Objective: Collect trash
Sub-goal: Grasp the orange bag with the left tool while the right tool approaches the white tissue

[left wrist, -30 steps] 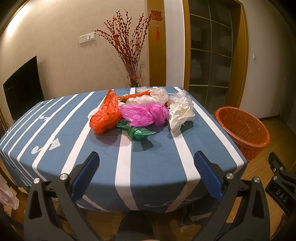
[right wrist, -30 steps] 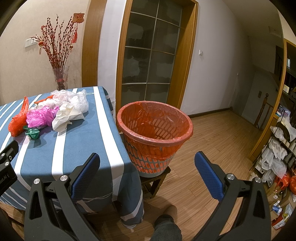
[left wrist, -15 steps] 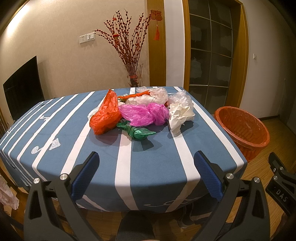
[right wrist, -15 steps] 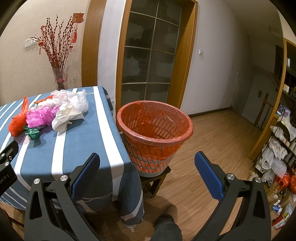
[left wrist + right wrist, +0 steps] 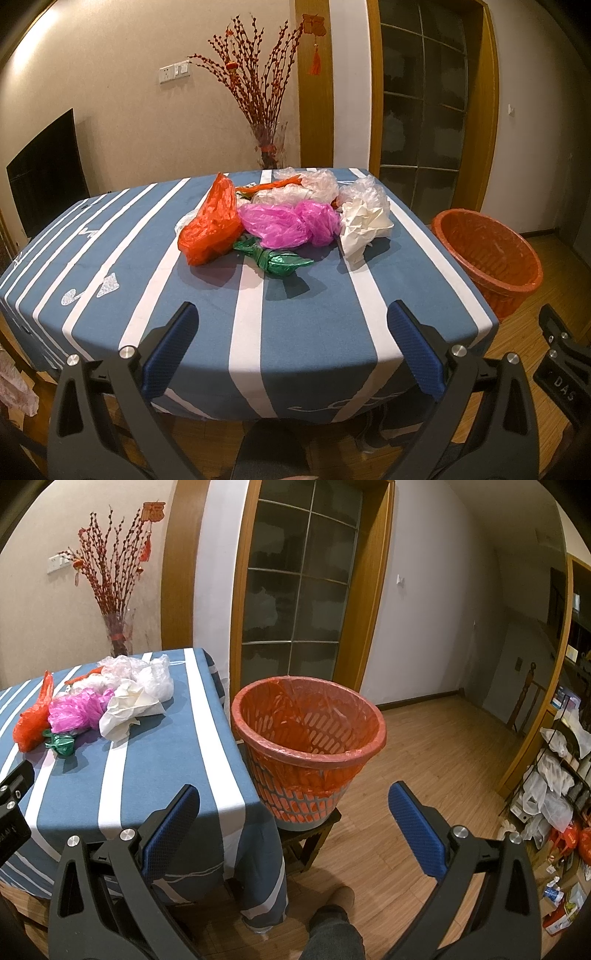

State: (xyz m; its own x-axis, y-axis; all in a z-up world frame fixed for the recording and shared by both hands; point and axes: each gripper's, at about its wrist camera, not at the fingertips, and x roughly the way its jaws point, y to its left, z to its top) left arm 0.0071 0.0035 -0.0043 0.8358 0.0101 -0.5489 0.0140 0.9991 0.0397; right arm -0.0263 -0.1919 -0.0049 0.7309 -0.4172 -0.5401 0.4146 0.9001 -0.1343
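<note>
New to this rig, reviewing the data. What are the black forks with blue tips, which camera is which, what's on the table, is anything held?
No robot arm here: a person carries two hand-held two-finger grippers, each with a fisheye camera looking along its fingers. The left gripper faces the blue white-striped tablecloth; the right gripper faces the orange-lined plastic waste basket beside the table. On the cloth lie crumpled plastic bags: an orange bag, a pink bag, a green knotted bag, a white bag and clear ones behind. Both grippers are open and hold nothing.

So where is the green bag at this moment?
The green plastic bag lies on the striped tablecloth, at the pile's near edge, touching the orange bag and pink bag.
</note>
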